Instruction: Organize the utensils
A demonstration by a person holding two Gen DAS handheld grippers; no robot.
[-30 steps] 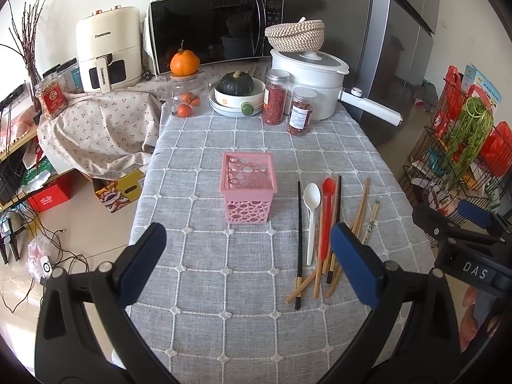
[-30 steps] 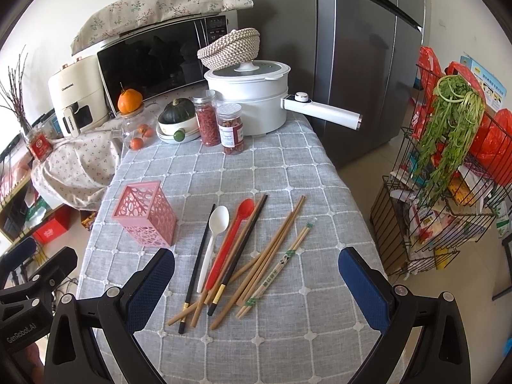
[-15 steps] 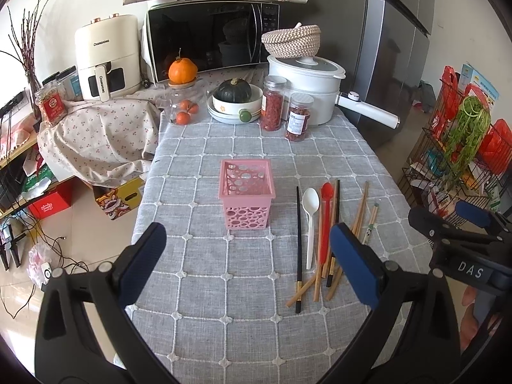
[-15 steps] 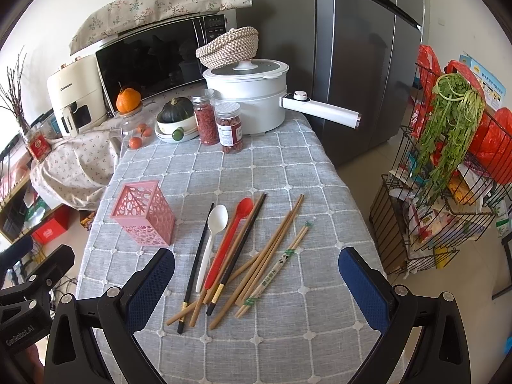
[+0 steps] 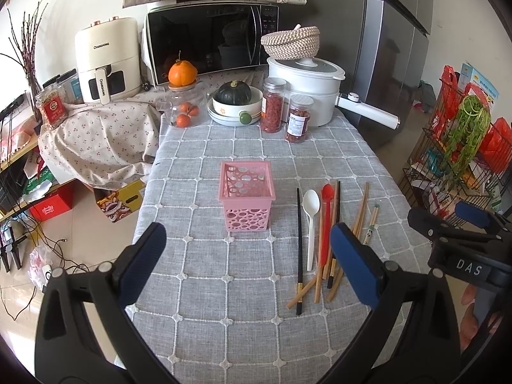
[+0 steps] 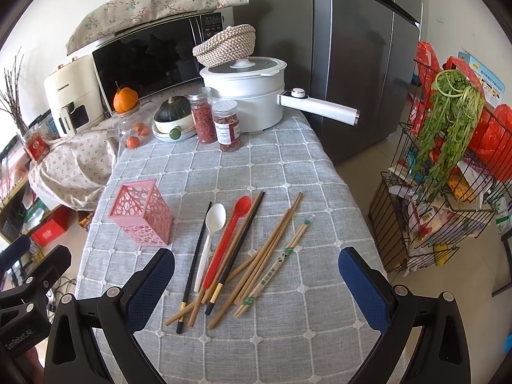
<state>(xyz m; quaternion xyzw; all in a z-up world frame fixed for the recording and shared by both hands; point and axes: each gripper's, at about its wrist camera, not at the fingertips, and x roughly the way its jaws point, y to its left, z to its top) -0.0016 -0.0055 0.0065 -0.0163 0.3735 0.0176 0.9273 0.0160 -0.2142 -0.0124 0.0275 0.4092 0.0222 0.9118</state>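
Observation:
A pink perforated basket (image 5: pixel 246 199) stands upright on the grey checked tablecloth (image 5: pixel 224 320); it also shows in the right wrist view (image 6: pixel 142 212). To its right lie a white spoon (image 5: pixel 310 217), a red spoon (image 5: pixel 325 220), black chopsticks (image 5: pixel 299 243) and several wooden chopsticks (image 5: pixel 360 220), loosely piled. The right wrist view shows the white spoon (image 6: pixel 212 233), red spoon (image 6: pixel 228 236) and wooden chopsticks (image 6: pixel 272 256). My left gripper (image 5: pixel 246 265) is open and empty, held above the table's near part. My right gripper (image 6: pixel 256 284) is open and empty above the utensil pile.
At the back stand a white pot with a long handle (image 5: pixel 307 92), two spice jars (image 5: pixel 283 108), a bowl with a squash (image 5: pixel 233 102), a glass jar of oranges (image 5: pixel 184 108), a microwave (image 5: pixel 211 41) and an air fryer (image 5: pixel 107 60). A wire rack (image 6: pixel 448 192) stands right of the table.
Both grippers have drawn back slightly and risen; the scene shifts a little in both views. Nothing on the table has moved.

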